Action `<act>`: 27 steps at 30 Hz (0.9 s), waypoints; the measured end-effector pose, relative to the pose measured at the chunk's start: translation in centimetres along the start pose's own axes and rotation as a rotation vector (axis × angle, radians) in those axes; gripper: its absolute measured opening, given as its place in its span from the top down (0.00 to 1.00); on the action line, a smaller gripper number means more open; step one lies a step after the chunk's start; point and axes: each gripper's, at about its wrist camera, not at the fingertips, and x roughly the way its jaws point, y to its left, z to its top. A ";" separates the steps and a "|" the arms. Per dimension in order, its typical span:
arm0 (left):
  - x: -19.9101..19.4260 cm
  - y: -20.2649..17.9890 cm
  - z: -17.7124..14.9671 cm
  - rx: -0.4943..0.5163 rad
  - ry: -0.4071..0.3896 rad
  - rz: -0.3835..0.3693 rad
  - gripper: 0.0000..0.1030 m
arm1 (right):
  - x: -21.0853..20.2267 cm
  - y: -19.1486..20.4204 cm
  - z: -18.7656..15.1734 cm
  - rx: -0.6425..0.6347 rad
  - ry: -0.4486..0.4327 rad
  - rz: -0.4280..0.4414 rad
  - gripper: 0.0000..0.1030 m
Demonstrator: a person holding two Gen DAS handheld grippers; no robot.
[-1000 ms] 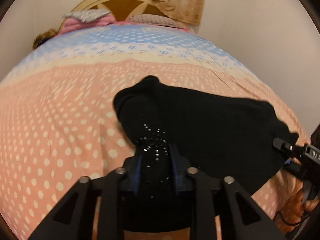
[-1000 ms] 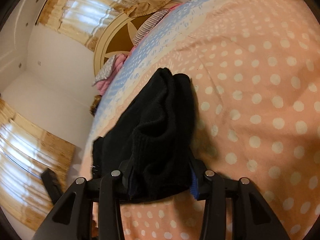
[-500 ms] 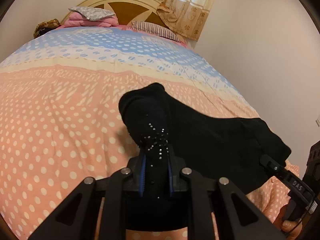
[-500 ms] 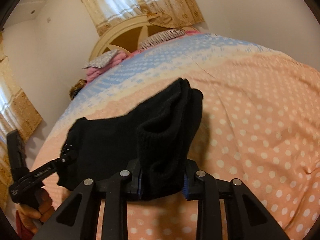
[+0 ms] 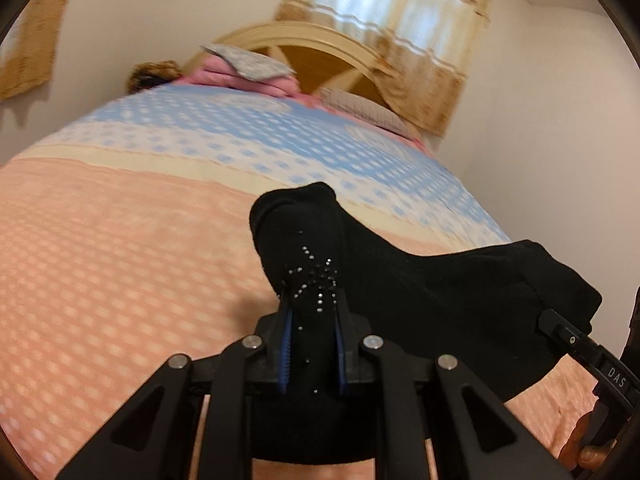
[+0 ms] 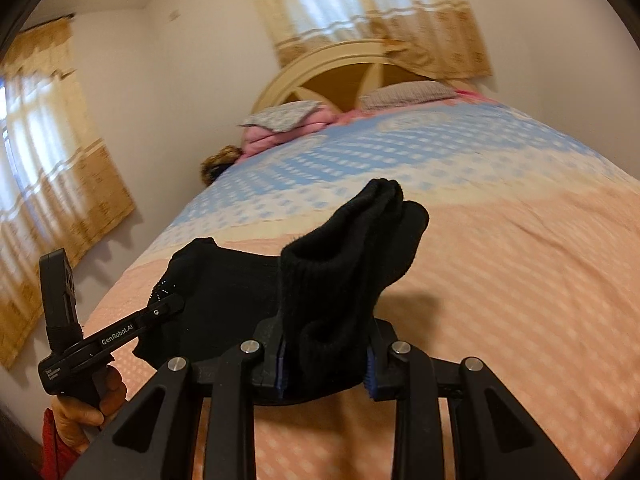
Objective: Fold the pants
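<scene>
The black pants (image 5: 432, 292) hang stretched between my two grippers, lifted above the bed. My left gripper (image 5: 312, 320) is shut on one end, a bunched part with small sparkling studs. My right gripper (image 6: 326, 344) is shut on the other end, a thick ribbed bunch of the pants (image 6: 344, 264). In the left wrist view the right gripper (image 5: 560, 328) shows at the far right, clamped on the cloth. In the right wrist view the left gripper (image 6: 160, 312) shows at the left, held by a hand. The lower part of the pants is hidden behind the gripper frames.
The bed (image 5: 120, 264) has a peach dotted cover with a blue band farther back. Pillows (image 6: 288, 116) and pink bedding lie against the arched headboard (image 6: 352, 68). Curtains (image 6: 368, 12) hang behind it. White walls stand close on both sides.
Both grippers have risen and tilted up with the pants still held; the views now look toward the headboard and curtains. The right wrist view has rolled level.
</scene>
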 end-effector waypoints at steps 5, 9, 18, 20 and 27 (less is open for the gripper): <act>-0.9 4.7 1.9 -0.040 -0.067 0.129 0.83 | 5.3 4.7 1.7 -0.065 0.018 0.091 0.72; -0.3 7.4 2.5 -0.040 -0.110 0.249 0.83 | 9.9 8.8 2.6 -0.153 0.020 0.138 0.72; 5.3 14.0 0.3 -0.096 0.035 0.448 0.83 | 23.1 12.8 0.7 -0.217 0.214 0.159 0.72; 6.0 14.4 -0.5 -0.087 0.057 0.452 0.81 | 25.0 12.5 -0.6 -0.234 0.255 0.111 0.72; 5.7 15.1 -0.4 -0.035 0.082 0.488 0.39 | 26.9 10.3 -0.8 -0.126 0.330 0.141 0.55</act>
